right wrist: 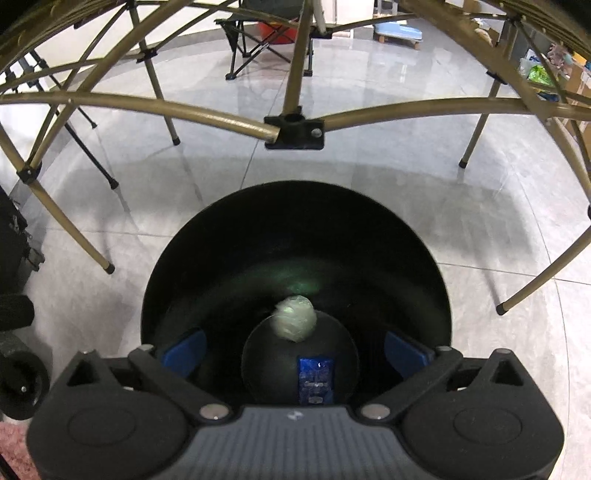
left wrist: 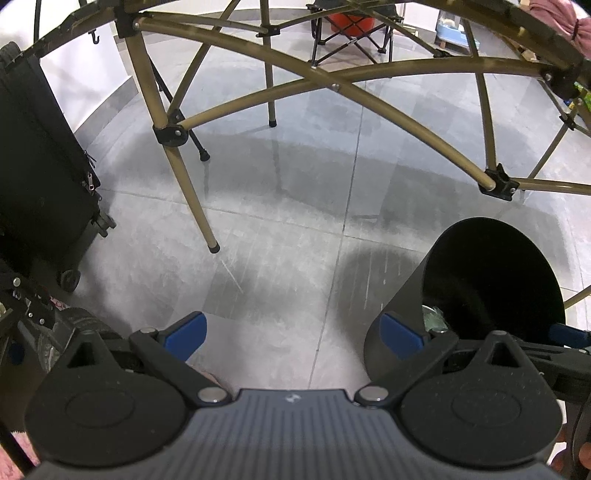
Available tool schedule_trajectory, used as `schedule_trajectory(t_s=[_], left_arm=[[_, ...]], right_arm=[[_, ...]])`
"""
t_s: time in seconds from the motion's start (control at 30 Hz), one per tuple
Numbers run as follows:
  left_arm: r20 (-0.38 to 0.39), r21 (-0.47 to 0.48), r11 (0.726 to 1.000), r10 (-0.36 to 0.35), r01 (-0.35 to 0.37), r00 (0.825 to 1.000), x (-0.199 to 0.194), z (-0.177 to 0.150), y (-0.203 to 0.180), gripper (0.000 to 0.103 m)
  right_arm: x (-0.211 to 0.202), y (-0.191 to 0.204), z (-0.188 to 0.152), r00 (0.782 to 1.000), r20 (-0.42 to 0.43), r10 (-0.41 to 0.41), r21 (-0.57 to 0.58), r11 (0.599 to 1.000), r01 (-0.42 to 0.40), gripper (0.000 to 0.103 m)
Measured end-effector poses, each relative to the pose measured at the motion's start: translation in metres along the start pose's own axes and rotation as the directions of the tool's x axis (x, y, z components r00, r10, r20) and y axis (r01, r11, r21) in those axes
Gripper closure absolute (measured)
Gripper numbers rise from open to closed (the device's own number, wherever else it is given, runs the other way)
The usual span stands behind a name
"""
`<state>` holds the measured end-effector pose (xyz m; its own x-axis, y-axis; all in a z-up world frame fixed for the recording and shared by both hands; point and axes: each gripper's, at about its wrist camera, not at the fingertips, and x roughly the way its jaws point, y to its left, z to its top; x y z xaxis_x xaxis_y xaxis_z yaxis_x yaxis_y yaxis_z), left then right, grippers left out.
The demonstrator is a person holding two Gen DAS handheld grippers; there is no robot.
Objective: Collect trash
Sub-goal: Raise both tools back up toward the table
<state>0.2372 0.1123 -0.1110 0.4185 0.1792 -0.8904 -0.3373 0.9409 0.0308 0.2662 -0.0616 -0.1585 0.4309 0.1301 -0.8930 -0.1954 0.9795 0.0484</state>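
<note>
While the right gripper (right wrist: 293, 349) hung over the mouth of the round black plastic bin (right wrist: 177, 258), its blue-padded jaws stood spread wide with nothing pressed between them. A pale green crumpled ball of wrapping (right wrist: 294, 319) appeared inside the bin opening, blurred, apparently falling. Doing this step well likely meant keeping the jaws centred above the opening until the ball cleared them. Beside the bin, the left gripper (left wrist: 293, 334) was likewise spread and empty above the grey tiled floor (left wrist: 280, 236).

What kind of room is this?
Probably an indoor room or hall set up with camping gear: a shiny tiled floor, a folding table's legs, a folding camp chair, and a black bin.
</note>
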Motion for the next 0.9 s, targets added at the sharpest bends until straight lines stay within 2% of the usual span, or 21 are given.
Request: schedule_trajectory(t_s=[0.33, 0.57, 0.7, 0.9], left_arm=[[0.076, 0.018, 1.0, -0.014, 0.012, 0.997, -0.023, -0.005, -0.007, 0.001], [0.141, 0.047, 0.999, -0.033, 0.026, 0.989, -0.042, -0.01, -0.018, 0.001], [0.199, 0.049, 0.998, -0.058, 0.05, 0.978, -0.06, -0.009, -0.02, 0.001], [0.276, 0.049, 0.997, -0.065, 0.053, 0.959, -0.093, -0.004, -0.028, 0.001]], right_arm=[[-0.024, -0.017, -0.006, 0.999, 0.052, -0.009, 0.036, 0.999, 0.007, 0.0], [-0.056, -0.023, -0.011, 0.987, 0.157, -0.045, 0.005, 0.999, 0.045, 0.0], [-0.086, -0.026, -0.013, 0.959, 0.274, -0.072, -0.043, 0.995, 0.087, 0.0], [-0.131, -0.033, -0.011, 0.898, 0.434, -0.078, -0.1, 0.986, 0.134, 0.0]])
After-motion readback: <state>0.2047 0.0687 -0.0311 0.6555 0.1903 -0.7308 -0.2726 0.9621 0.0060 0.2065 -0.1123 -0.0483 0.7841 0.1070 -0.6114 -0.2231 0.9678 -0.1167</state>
